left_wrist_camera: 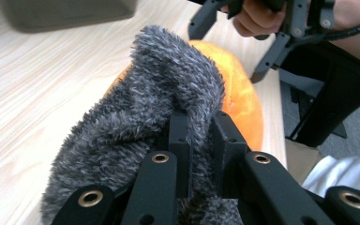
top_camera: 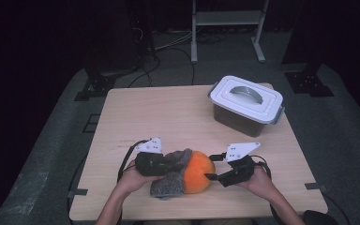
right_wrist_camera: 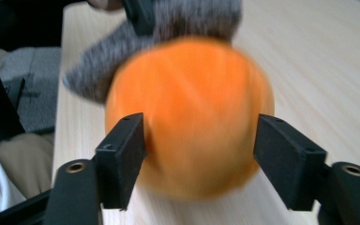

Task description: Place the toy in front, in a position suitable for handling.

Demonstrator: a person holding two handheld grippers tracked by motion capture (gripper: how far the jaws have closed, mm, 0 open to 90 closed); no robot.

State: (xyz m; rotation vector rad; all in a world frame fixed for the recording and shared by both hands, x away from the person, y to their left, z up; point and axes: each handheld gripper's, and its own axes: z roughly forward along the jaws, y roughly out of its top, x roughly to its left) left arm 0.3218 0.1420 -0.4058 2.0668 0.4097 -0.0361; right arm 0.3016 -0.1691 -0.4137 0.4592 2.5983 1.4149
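Dark floor and cable-strewn stands surround a pale wooden worktop, on which the work is gathered near the person's edge. An orange ball is lodged partway inside a grey fuzzy cover, which lies on the worktop with its mouth turned toward the right. The left gripper is clenched on a fold of the cover's rim, as is seen plainly in the left gripper view, where the pile is pinched between the two black jaws; the cover is probably being held this way so that it is kept anchored while the ball is worked in or out of it. The right gripper is released: in the right gripper view its jaws stand on either side of the ball, one close against the skin, the other clearly apart from it, so nothing is gripped. It is judged that the ball is flanked like this so that it can be caught again or steadied. A lidded white storage box with a grey handle stands well apart at the far right corner and is not touched. Open worktop is left behind and to the left of the work, whereas little room is left toward the near edge, over which the ball could roll if nudged.
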